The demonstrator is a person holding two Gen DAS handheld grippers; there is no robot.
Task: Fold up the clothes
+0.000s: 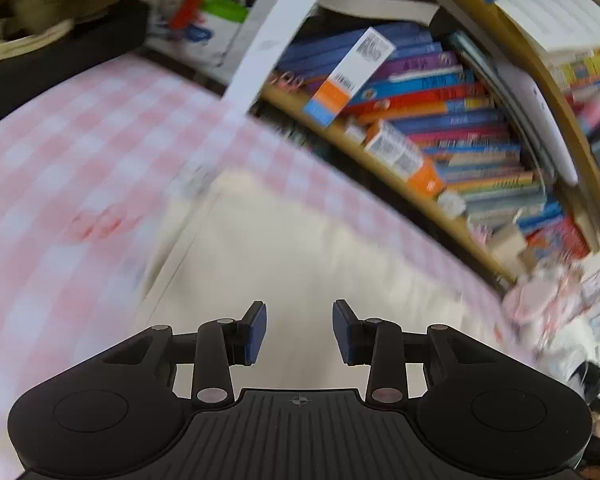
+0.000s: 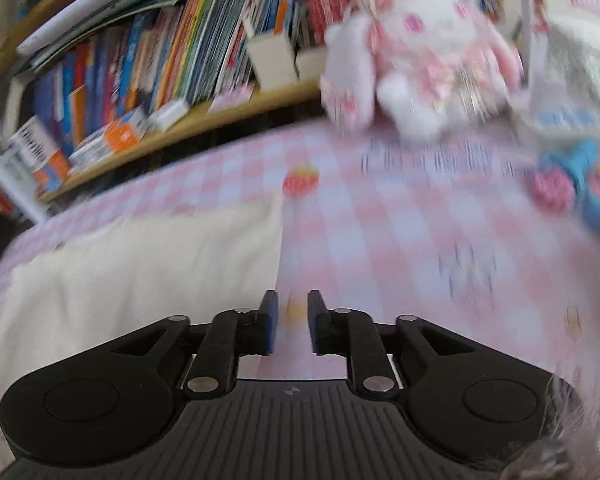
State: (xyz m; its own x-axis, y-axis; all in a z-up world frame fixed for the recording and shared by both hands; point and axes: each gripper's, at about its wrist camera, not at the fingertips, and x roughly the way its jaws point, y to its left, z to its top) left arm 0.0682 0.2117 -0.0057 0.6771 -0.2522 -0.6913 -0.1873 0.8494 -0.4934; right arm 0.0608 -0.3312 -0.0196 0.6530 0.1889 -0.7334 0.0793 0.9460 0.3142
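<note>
Bookshelves [image 2: 148, 72] back a pink-checked table [image 2: 400, 240] where the cream garment [image 1: 300, 248] lies flat near the far edge, left gripper [image 1: 299, 332] and right gripper [image 2: 292, 322] both released and empty; a shallow pinch could drag one layer crooked.

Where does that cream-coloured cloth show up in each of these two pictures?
Left wrist view: the cream cloth fills the centre, just ahead of the open left gripper.
Right wrist view: cloth lower left, beside the open right gripper.
Shared landmark: the bookshelf.
</note>
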